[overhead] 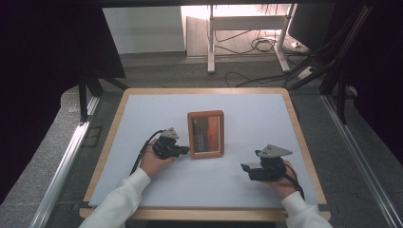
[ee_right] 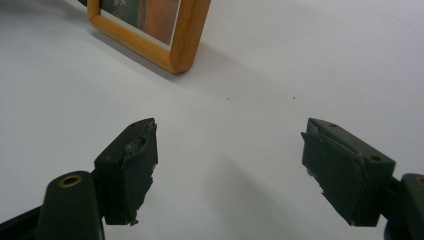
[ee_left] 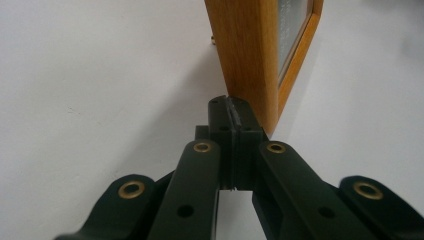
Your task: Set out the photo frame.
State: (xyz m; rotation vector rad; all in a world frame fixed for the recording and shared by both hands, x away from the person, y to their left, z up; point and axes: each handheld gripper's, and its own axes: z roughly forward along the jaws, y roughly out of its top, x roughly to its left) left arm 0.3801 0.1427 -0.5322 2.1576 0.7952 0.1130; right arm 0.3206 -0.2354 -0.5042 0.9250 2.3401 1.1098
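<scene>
A wooden picture frame (overhead: 206, 134) stands near the middle of the white table top, its glass towards the person. My left gripper (overhead: 185, 150) is at the frame's lower left corner. In the left gripper view its jaws are shut flat together with nothing between them, and the left gripper's tip (ee_left: 233, 107) is right at the frame's wooden side edge (ee_left: 247, 55). My right gripper (overhead: 246, 170) rests to the frame's right and nearer the front, pointing left. In the right gripper view my right gripper (ee_right: 227, 137) stands open over bare table, well short of the frame's corner (ee_right: 185, 35).
The white mat (overhead: 256, 118) lies on a table with a wooden rim (overhead: 304, 142). Both of the person's hands and white sleeves come in from the front edge. Beyond the far edge are desk legs (overhead: 210, 42) and loose cables (overhead: 256, 45) on the floor.
</scene>
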